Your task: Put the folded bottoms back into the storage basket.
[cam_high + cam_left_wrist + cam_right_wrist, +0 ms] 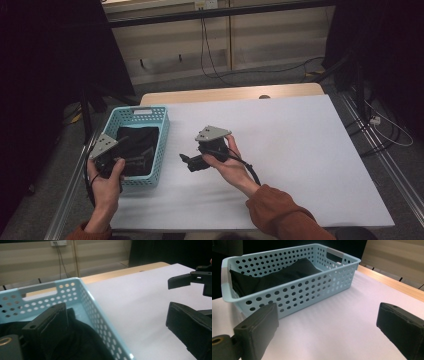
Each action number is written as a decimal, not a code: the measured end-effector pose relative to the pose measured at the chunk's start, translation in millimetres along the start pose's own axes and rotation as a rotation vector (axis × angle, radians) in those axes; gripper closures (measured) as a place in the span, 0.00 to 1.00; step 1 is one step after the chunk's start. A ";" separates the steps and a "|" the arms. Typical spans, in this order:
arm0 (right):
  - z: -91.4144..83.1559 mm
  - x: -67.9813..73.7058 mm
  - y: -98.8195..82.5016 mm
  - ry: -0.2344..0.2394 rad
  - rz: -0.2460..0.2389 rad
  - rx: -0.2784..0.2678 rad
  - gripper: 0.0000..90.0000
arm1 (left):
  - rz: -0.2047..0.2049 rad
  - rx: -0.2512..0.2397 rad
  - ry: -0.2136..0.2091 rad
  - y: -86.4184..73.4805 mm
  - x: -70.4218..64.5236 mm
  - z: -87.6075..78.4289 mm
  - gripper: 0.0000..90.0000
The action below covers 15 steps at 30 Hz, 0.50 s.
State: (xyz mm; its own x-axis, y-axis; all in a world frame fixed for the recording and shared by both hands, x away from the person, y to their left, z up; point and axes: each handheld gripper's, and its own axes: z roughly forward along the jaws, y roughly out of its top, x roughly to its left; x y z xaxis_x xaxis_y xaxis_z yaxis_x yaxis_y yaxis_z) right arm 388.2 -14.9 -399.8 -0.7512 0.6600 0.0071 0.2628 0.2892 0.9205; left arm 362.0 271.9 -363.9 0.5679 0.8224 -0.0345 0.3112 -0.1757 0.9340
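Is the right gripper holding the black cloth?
No: the right gripper is open over bare table, and the black cloth lies in the basket.

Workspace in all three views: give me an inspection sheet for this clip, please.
Surface: white sheet over a wooden table, bare to the right.
Job's things: light blue perforated basket at the left edge, with black cloth inside.
Clutter: nothing seen.
Grippers: left gripper open, one jaw over the basket, one over the sheet; right gripper open, empty, aimed at the basket.
Cables: one trails from the right gripper; wall cables run to the floor.
Surroundings: dark curtains on both sides.
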 end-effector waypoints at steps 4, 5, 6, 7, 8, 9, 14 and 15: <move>-7.8 -3.2 -2.9 -0.016 0.000 0.001 0.04 | 0.001 -0.002 -0.009 0.9 -8.8 9.8 0.04; -12.0 -5.3 -3.5 -0.026 0.003 -0.001 0.04 | -0.007 -0.007 -0.016 0.9 -11.4 12.7 0.03; -12.0 -5.3 -3.5 -0.026 0.003 -0.001 0.04 | 0.005 -0.003 -0.022 1.4 -13.0 14.6 0.03; -14.2 -6.4 -3.7 -0.033 0.002 -0.001 0.05 | 0.004 -0.005 -0.027 1.8 -15.1 16.6 0.03; -16.5 -7.7 -4.1 -0.037 0.004 -0.003 0.04 | 0.006 -0.005 -0.038 2.4 -16.6 18.6 0.03; -18.8 -9.0 -4.7 -0.038 0.006 -0.005 0.05 | -0.001 -0.004 -0.049 3.1 -18.6 20.1 0.04; -30.5 -14.9 -7.9 -0.058 0.006 -0.012 0.04 | 0.026 0.005 -0.075 5.8 -30.0 25.8 0.03; -35.2 -17.1 -9.6 -0.064 0.011 -0.013 0.05 | 0.032 0.007 -0.085 5.7 -33.0 27.7 0.03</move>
State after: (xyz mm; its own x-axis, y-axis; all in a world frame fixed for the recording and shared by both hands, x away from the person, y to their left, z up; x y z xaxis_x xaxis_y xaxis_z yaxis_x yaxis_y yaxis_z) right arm 377.2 -53.3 -395.1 -0.7079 0.7063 -0.0073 0.2625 0.2727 0.9256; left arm 366.1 228.8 -367.3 0.6404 0.7672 -0.0353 0.2969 -0.2050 0.9326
